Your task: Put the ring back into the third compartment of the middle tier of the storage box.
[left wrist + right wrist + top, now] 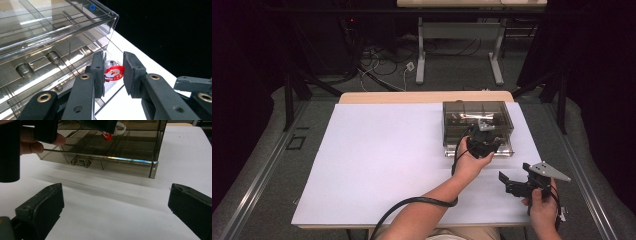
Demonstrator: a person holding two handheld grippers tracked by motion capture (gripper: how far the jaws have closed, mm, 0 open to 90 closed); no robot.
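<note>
Red Santa charm [114, 73] between left gripper [113, 73] fingers [98, 72].

Looks like a lab or recording studio. Black curtains [242, 75] all round, grey carpet floor [272, 165], loose cables [377, 62] tangled on the floor by dark equipment with a red indicator light [352, 20]. Work table [422, 97] covered with a plain white sheet [377, 160]; second table on grey metal legs [420, 50] behind. Nothing domestic in sight.
</note>
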